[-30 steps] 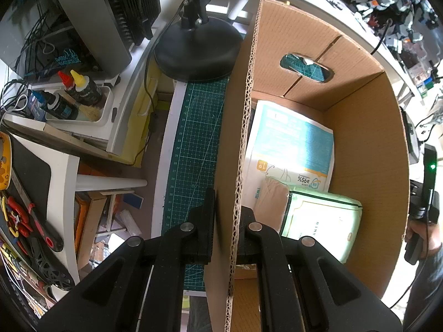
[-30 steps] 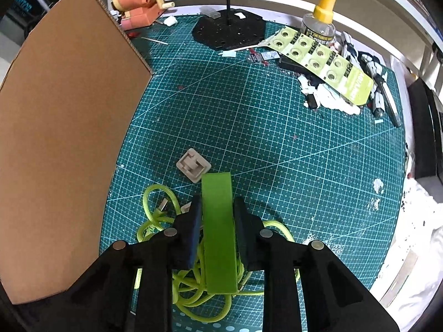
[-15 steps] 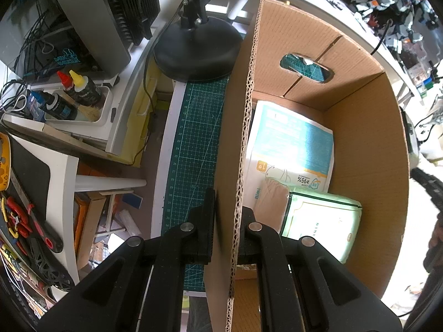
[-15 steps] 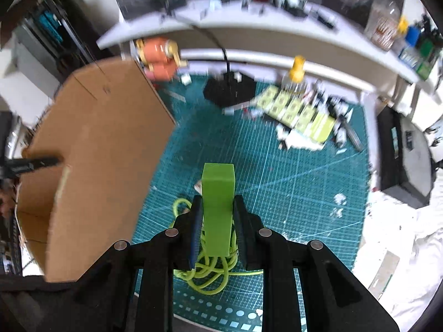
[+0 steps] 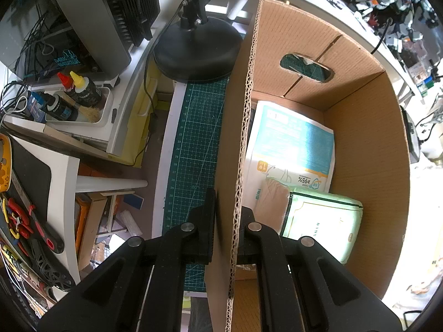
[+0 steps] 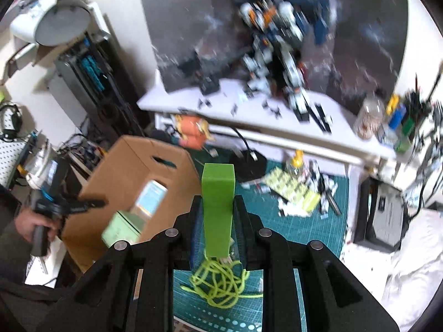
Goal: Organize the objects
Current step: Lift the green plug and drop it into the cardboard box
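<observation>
My left gripper [image 5: 225, 215] is shut on the near wall of an open cardboard box [image 5: 368, 144]. Inside lie a white and teal pack [image 5: 293, 149] and a pale green pack [image 5: 321, 221]. My right gripper [image 6: 217, 215] is shut on a green block [image 6: 217, 202] and holds it high above the green cutting mat [image 6: 290, 229]. A tangled yellow-green cable [image 6: 218, 279] hangs from the block. The box [image 6: 133, 182] and the left gripper [image 6: 83, 204] show to the left in the right wrist view.
A black lamp base [image 5: 196, 49] stands on the mat behind the box. Glue bottles [image 5: 80, 88] sit in a white tray at left. In the right wrist view a green blister card [image 6: 290, 188], small parts and a white shelf [image 6: 277, 130] with model figures lie ahead.
My right gripper has lifted the green block and cable off the mat and risen high, swinging towards the box. The left gripper has kept its hold on the box wall.
</observation>
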